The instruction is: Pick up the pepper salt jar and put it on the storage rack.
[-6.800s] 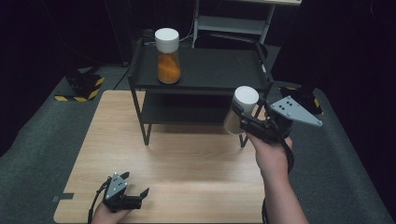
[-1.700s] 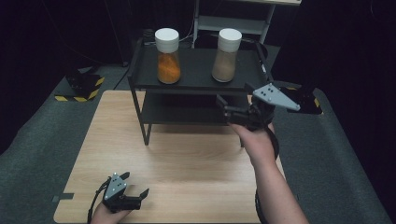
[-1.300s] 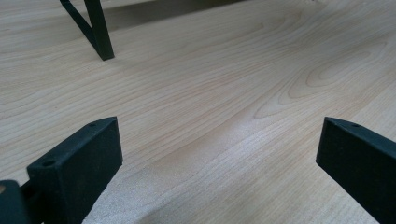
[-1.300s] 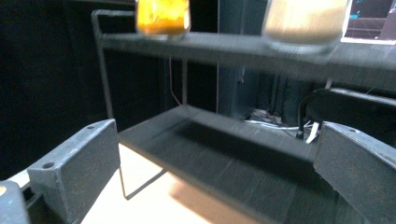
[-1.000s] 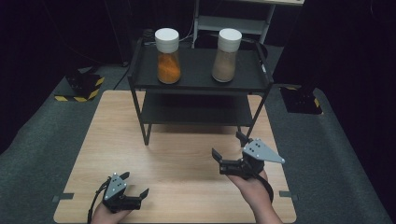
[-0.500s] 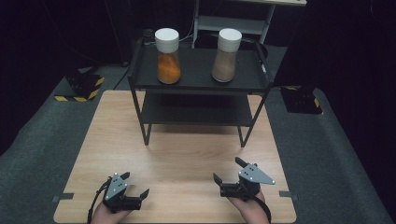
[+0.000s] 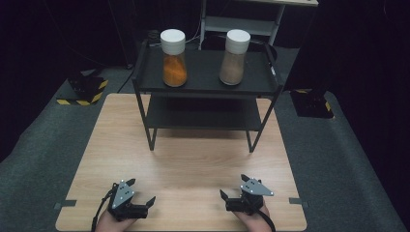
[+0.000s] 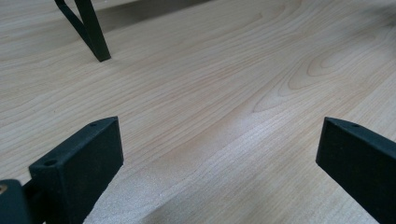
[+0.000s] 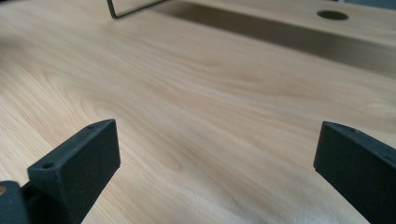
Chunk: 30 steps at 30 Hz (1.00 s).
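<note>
Both tools parked at the near edge of the tabletop (image 7: 193, 164), each held in a hand, jaws pointing toward the far side

Left tool (image 7: 140, 197): jaws spread wide, nothing between them. In the left gripper view (image 8: 219, 163) only bare wood grain sits in the gap, with one black rack leg (image 8: 91, 30) at far left

Right tool (image 7: 232, 191): same state, jaws wide apart and empty. Right gripper view (image 9: 217, 161) shows bare wood between the jaws, plus a round hole (image 9: 332, 15) in the wood at the far right (looks like a grommet cutout)

Jars: both upright on the top shelf of the black rack (image 7: 205, 84) at the far side of the tabletop, well apart from both tools
- orange jar (image 7: 173, 59), white lid, on the left of the shelf
- brown jar (image 7: 235, 58), white lid, on the right of the shelf, in line with the right tool but far from it
- the two jars stand apart, not touching

Lower rack shelf is in shadow, can't tell what's on it

Off the tabletop: yellow/black striped block (image 7: 84, 92) on the grey floor at far left, a dark box (image 7: 312, 104) on the floor at far right, a pale shelf unit (image 7: 241, 19) behind the rack
</note>
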Motion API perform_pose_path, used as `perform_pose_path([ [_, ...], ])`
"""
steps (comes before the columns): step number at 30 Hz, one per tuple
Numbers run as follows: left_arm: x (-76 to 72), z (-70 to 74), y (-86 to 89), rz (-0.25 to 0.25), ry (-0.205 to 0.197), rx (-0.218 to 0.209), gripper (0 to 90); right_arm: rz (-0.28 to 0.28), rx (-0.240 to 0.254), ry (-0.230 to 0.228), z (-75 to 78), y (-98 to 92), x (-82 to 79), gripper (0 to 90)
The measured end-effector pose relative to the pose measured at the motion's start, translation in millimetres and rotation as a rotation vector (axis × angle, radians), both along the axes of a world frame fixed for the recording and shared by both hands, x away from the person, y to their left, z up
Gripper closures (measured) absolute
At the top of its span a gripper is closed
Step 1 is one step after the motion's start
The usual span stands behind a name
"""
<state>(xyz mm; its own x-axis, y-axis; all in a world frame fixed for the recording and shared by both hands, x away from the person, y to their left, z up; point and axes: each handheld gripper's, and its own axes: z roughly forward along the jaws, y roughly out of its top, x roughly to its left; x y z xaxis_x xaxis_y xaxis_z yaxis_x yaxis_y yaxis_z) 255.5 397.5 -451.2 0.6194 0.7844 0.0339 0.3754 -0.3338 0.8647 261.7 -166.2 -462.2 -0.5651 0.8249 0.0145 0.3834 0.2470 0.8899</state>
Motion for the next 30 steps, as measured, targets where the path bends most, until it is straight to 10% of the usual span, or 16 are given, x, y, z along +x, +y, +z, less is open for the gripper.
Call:
perform_pose_path([
  [17,-9.7,-0.2,-12.6,-0.027,-0.05,0.069,0.7,0.003,-0.029,-0.024,-1.8,2.6,-15.1,0.0],
  [30,3.6,-1.8,1.9,-0.072,-0.021,0.003,2.1,-0.021,-0.007,-0.04,-5.0,1.9,-17.7,0.0],
])
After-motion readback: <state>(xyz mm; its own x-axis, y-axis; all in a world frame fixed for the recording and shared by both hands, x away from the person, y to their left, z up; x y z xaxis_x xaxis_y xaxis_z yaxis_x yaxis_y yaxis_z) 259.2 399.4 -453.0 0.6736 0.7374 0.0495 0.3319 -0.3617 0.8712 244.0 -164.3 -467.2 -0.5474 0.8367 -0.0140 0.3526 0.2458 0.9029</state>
